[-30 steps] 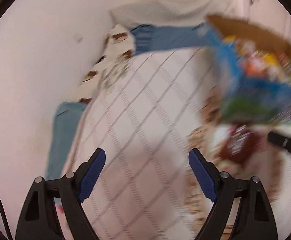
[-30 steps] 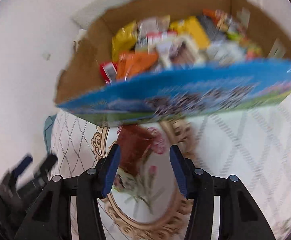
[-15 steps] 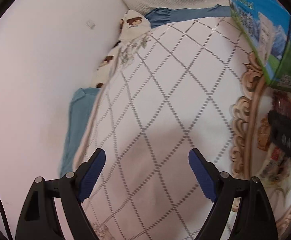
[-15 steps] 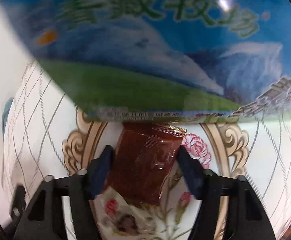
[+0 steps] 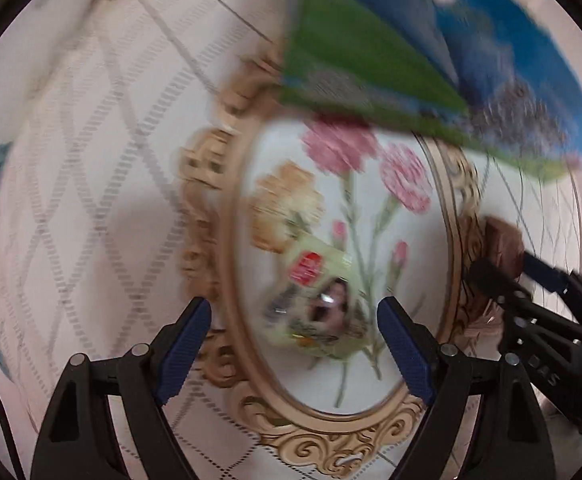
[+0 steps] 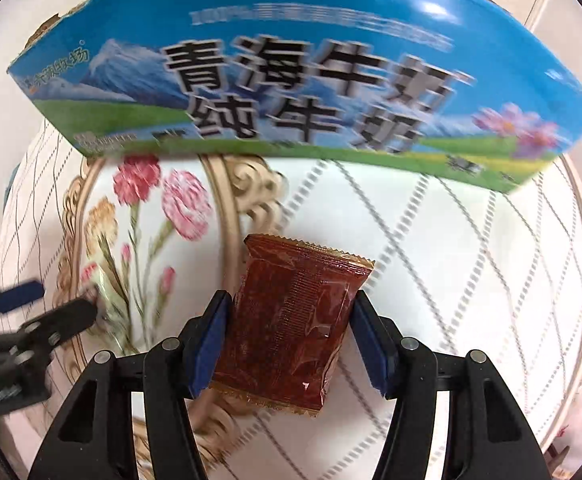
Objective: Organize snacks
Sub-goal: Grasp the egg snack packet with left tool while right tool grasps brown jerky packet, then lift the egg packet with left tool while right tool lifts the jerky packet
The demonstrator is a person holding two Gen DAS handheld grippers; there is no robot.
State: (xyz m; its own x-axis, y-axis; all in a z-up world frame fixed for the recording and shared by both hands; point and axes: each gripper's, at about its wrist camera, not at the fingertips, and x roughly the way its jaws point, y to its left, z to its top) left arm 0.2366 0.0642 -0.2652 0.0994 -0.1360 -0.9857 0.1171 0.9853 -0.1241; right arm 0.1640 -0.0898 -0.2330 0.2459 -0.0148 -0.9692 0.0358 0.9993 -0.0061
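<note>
In the right wrist view, low in the middle of the frame, the right gripper (image 6: 291, 340) has a red snack packet (image 6: 291, 320) between its blue fingers (image 6: 211, 340). The fingers press on both long sides of the packet, so it looks grasped. The packet looks light, thin and soft, with shiny slippery wrap and zigzag ends. A hold across its middle seems best, since the crinkly ends could slide out.

In the left wrist view, the left gripper (image 5: 295, 348) is low in the frame with its fingers spread apart and nothing in them. A pale green packet (image 5: 315, 304) lies just past them on the bed cover (image 5: 91, 200). It is blurry, but it looks flat and light too.

Farther up the frame stands the blue box (image 6: 311, 92), with its near wall facing the grippers. I think the packets must be lifted over that wall. The bed to the lower right looks open, with room to move.
</note>
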